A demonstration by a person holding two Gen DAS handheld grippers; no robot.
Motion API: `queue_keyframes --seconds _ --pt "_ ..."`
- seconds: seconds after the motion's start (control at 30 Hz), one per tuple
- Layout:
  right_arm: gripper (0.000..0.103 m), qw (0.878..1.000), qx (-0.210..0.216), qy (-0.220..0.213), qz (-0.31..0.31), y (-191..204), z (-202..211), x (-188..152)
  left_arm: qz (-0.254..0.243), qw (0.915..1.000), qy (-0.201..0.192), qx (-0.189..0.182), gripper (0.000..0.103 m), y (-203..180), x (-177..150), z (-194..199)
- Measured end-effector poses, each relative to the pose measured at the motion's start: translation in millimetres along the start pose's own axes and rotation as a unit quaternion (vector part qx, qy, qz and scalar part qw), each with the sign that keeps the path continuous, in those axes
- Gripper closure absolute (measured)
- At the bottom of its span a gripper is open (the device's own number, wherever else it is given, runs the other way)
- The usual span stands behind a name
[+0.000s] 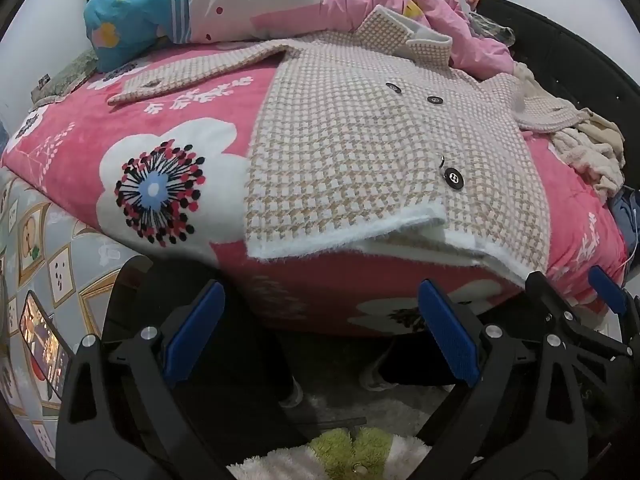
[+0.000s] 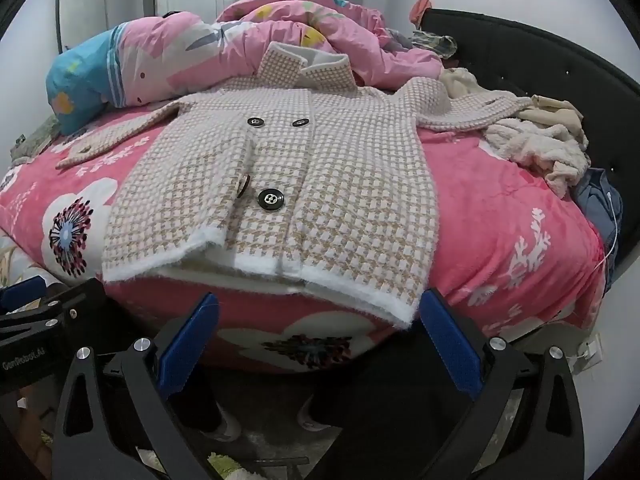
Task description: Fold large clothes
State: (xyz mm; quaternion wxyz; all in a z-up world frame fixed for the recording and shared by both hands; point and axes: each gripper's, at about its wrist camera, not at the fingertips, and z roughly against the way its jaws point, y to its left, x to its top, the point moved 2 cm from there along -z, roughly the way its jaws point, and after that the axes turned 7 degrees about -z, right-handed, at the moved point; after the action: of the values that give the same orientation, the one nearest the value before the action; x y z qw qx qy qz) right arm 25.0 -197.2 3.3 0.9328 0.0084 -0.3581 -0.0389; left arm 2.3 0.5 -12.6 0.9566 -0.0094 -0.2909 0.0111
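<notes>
A beige-and-white houndstooth coat (image 1: 360,140) (image 2: 280,184) lies front up on the pink flowered blanket (image 1: 80,148) (image 2: 500,200), with its black buttons (image 2: 271,199) showing. Its sleeves spread to the left (image 1: 192,72) and to the right (image 2: 472,112), and the white hem (image 2: 352,288) reaches the bed's near edge. My left gripper (image 1: 320,332) hangs open below the hem's left part, nothing between its blue pads (image 1: 192,332). My right gripper (image 2: 318,336) is open just below the hem's right corner, also empty. Each gripper shows at the edge of the other's view.
A pink duvet (image 1: 280,4) (image 2: 240,48) is heaped behind the collar. Cream clothes (image 1: 592,152) (image 2: 536,144) are piled at the right by the black headboard (image 2: 540,60). A lit phone (image 1: 40,340) lies on the left. Below me is a fluffy rug (image 1: 352,452) on the floor.
</notes>
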Motion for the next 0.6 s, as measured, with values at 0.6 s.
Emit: queue_keyframes --seconds 0.6 --pt "0.005 1.000 -0.003 0.001 0.000 -3.0 -2.6 -0.1 -0.001 1.0000 0.002 -0.001 0.009 -1.5 0.2 -2.9"
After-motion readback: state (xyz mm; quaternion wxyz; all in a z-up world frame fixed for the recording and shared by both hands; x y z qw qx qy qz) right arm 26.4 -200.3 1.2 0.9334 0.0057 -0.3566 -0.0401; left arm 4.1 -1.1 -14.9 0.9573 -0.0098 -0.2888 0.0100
